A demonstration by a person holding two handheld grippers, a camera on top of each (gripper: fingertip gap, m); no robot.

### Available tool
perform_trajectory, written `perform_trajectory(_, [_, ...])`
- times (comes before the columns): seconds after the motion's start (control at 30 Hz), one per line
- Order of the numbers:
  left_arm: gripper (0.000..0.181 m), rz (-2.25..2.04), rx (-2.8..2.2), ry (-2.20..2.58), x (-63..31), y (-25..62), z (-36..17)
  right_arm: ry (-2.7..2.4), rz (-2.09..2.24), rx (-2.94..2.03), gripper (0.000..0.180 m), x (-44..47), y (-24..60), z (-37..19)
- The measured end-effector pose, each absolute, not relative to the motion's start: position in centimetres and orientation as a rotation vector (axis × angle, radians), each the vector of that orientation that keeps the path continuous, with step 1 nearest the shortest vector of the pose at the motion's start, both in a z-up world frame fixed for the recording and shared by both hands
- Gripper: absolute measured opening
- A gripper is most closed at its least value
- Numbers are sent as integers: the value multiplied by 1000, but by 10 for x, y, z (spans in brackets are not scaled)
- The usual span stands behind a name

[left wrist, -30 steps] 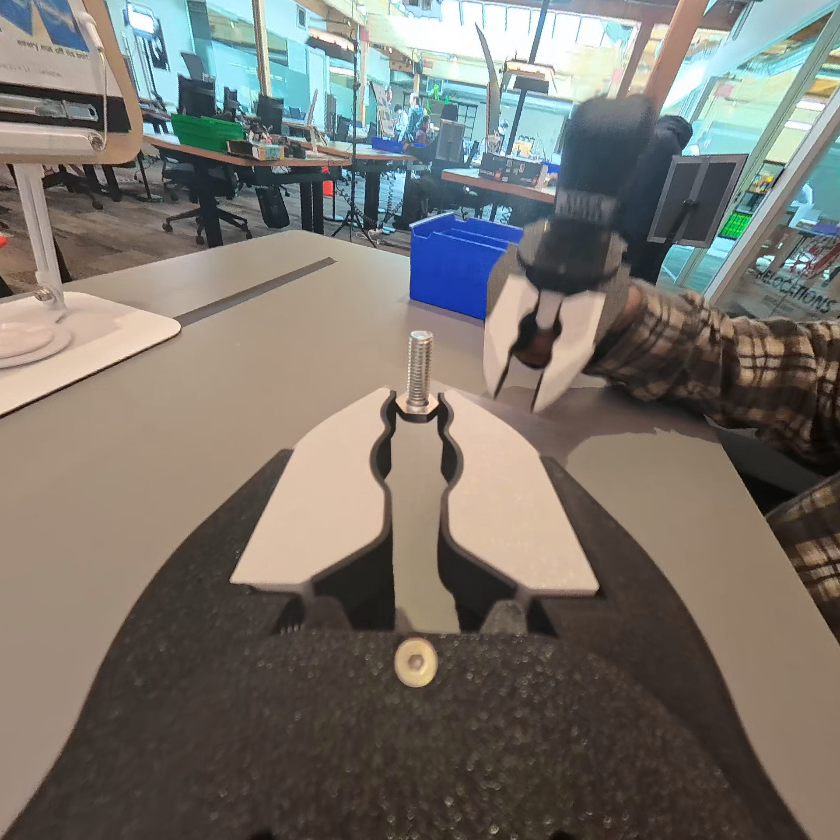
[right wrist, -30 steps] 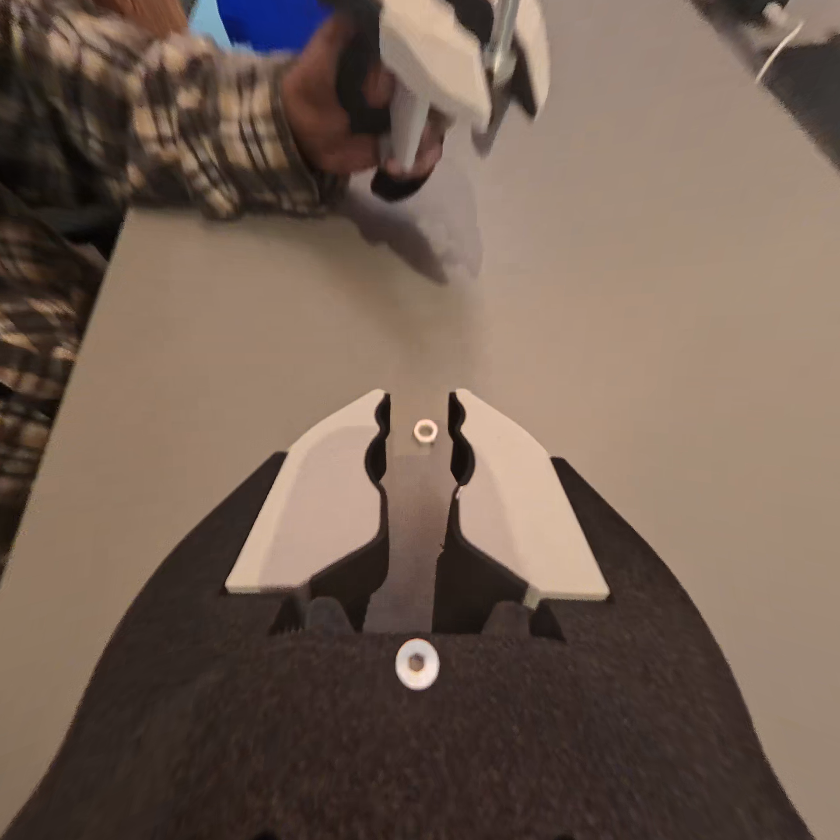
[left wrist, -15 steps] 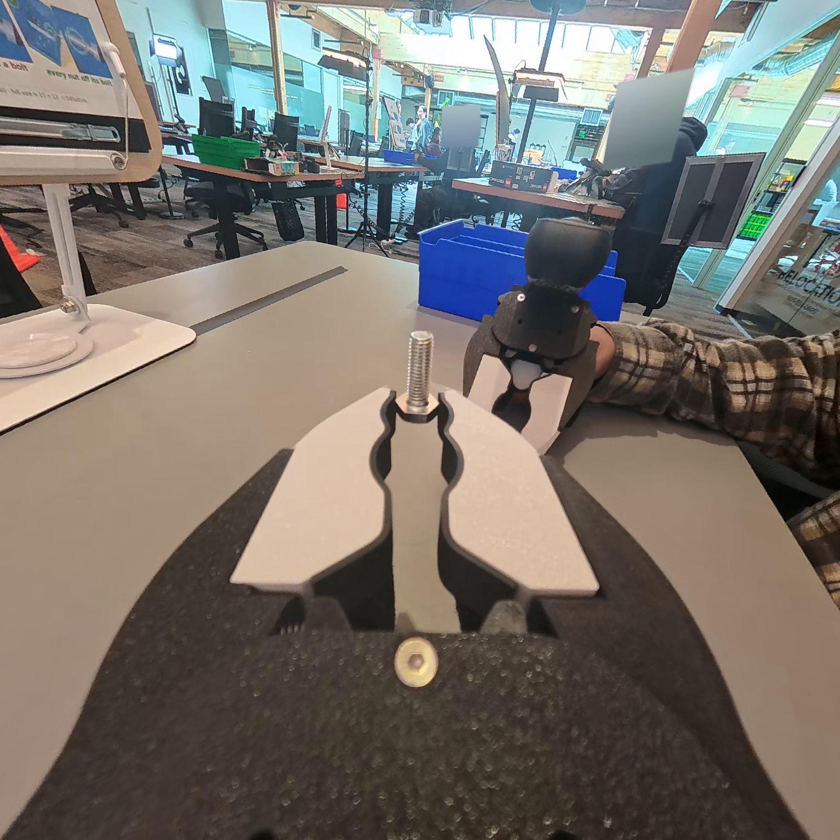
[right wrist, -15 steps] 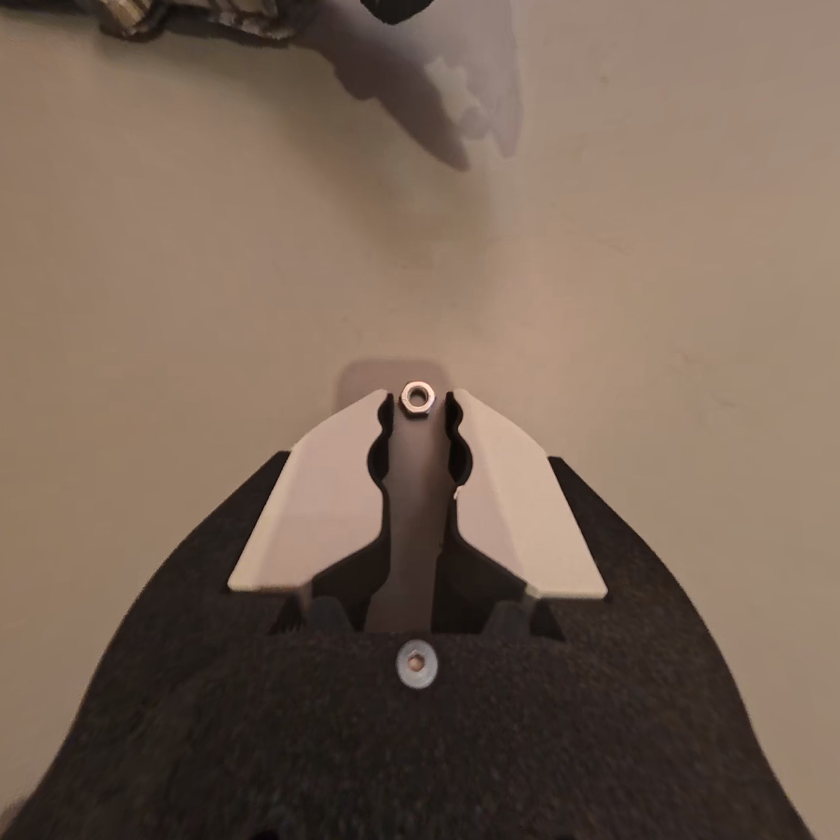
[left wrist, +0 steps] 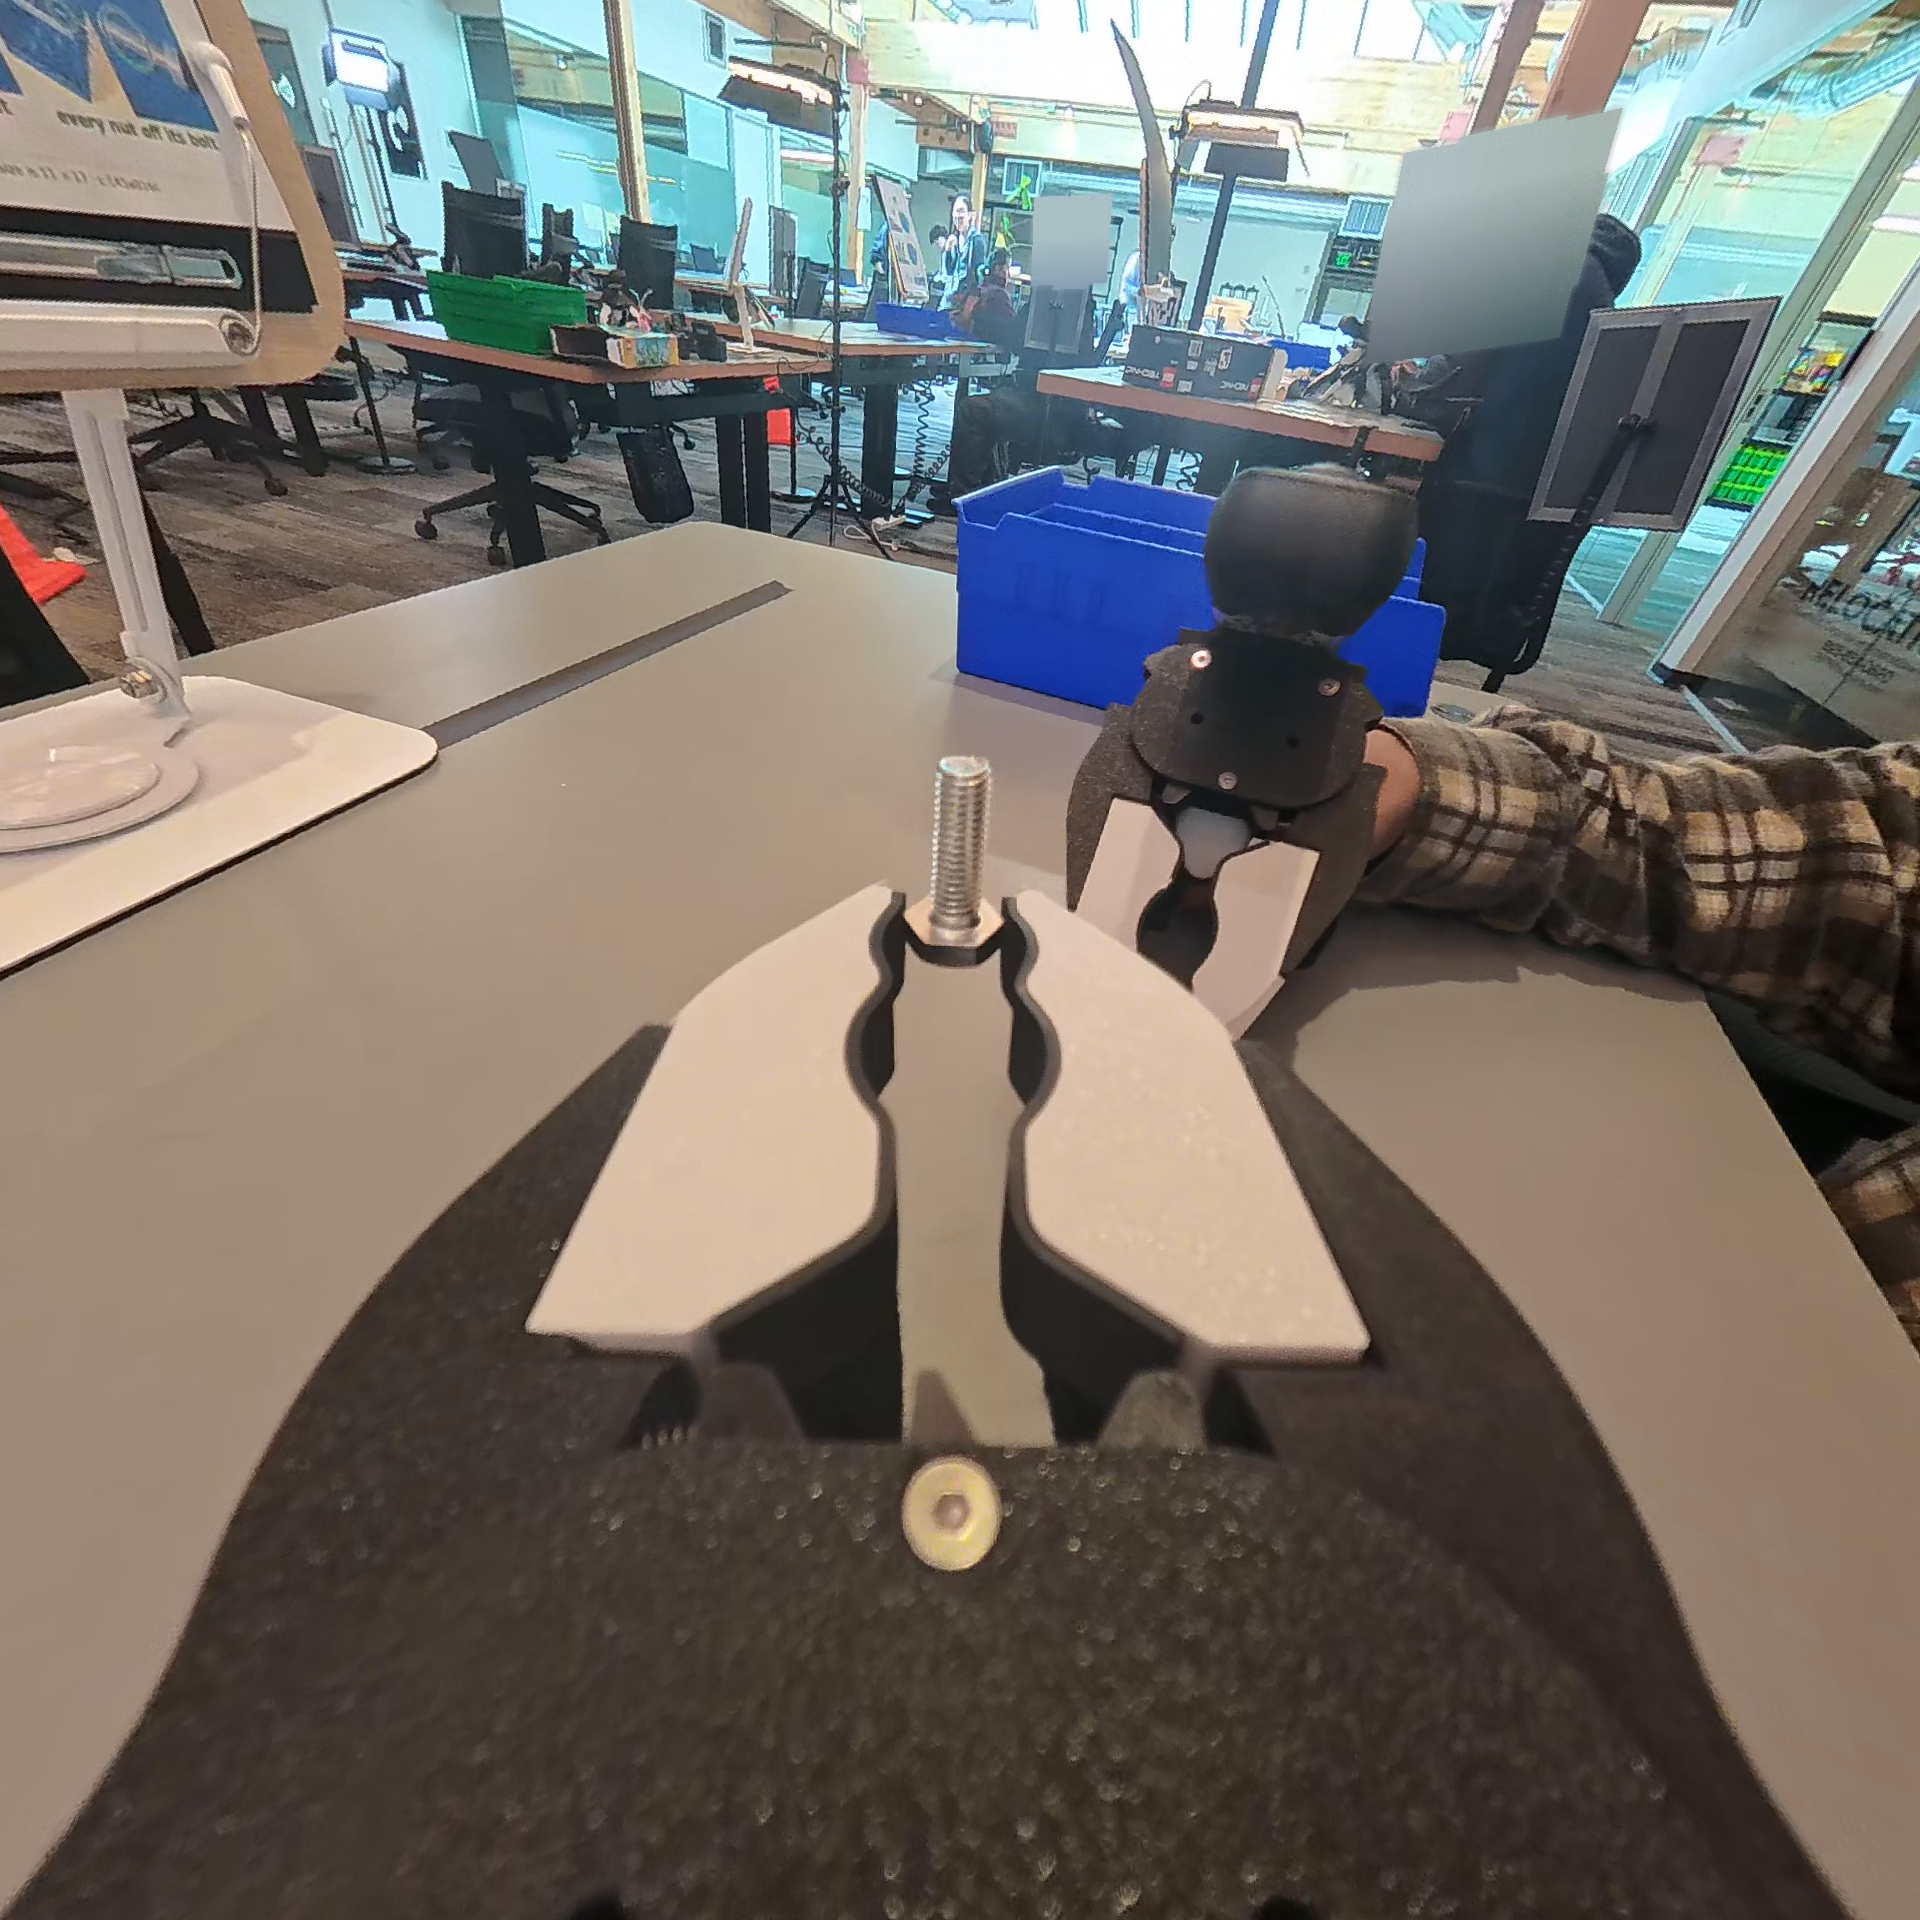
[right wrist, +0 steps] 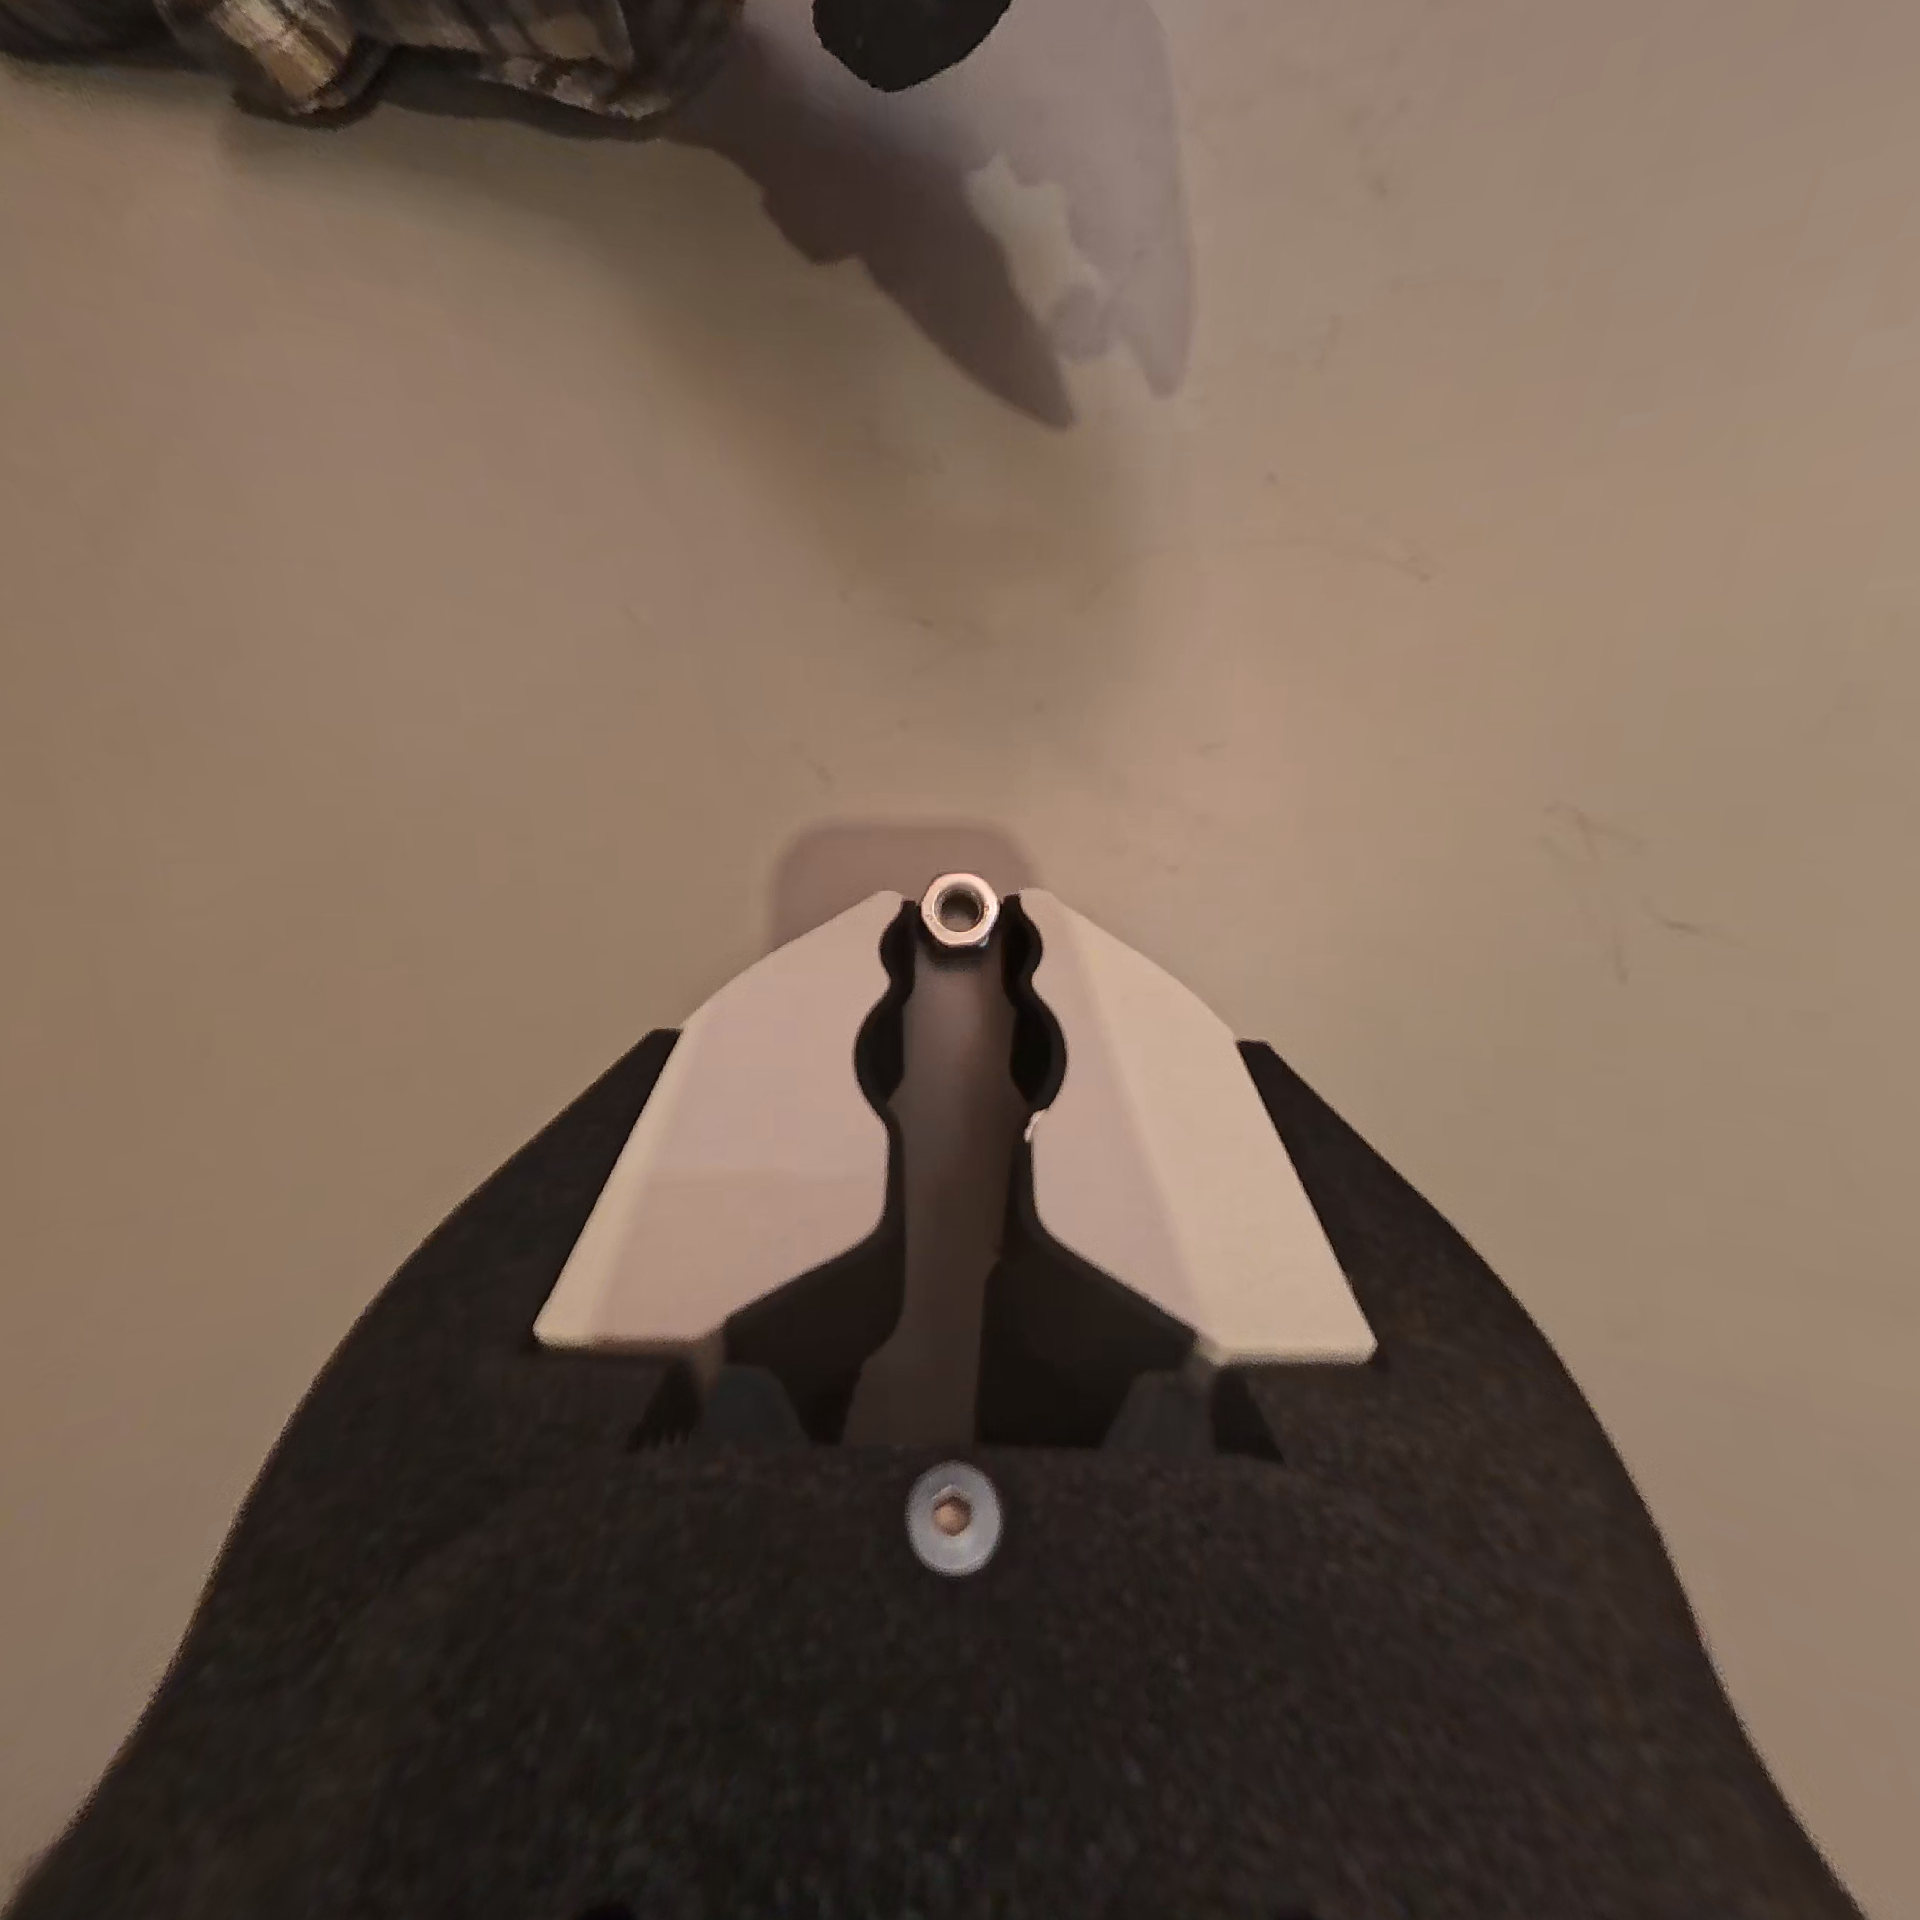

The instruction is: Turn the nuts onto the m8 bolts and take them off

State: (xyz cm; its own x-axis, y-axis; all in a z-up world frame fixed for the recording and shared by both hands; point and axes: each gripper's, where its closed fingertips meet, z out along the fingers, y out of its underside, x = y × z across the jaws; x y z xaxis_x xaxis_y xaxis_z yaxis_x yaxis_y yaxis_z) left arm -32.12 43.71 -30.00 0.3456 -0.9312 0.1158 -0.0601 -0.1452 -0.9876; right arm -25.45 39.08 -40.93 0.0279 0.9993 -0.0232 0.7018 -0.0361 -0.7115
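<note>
My left gripper (left wrist: 954,928) is shut on the hex head of a silver M8 bolt (left wrist: 958,831) and holds it upright, thread end up, just above the grey table (left wrist: 520,1039). My right gripper (right wrist: 962,920) points straight down at the table. Its fingertips are closed on a small silver nut (right wrist: 961,914) that lies flat on the surface. The right gripper also shows in the left wrist view (left wrist: 1210,935), tips down on the table just right of the bolt. The nut itself is hidden in that view.
A blue bin (left wrist: 1091,613) stands at the table's far side behind the right gripper. A white stand base (left wrist: 208,769) with a board on a post is at the far left. A plaid sleeve (left wrist: 1662,862) lies along the table's right edge. Tip to tip, the grippers are about 15 cm apart.
My right gripper came down from above the table onto the nut, and its fingers narrowed around it. My left gripper kept holding the bolt upright and barely moved.
</note>
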Motion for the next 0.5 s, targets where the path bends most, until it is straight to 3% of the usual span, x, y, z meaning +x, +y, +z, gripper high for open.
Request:
perform_trajectory(0.03, [16, -996, -1515, 942, -321, 437, -301, -1712, 758, -1786, 15, -255, 391, -407])
perform_trajectory(0.2, [16, -1001, -1527, 972, -317, 433, -305, -1654, 755, -1781, 15, -248, 401, -376])
perform_trajectory(0.5, [16, -1027, -1505, 1035, -305, 418, -304, -1754, 769, -1609, 15, -287, 411, -262])
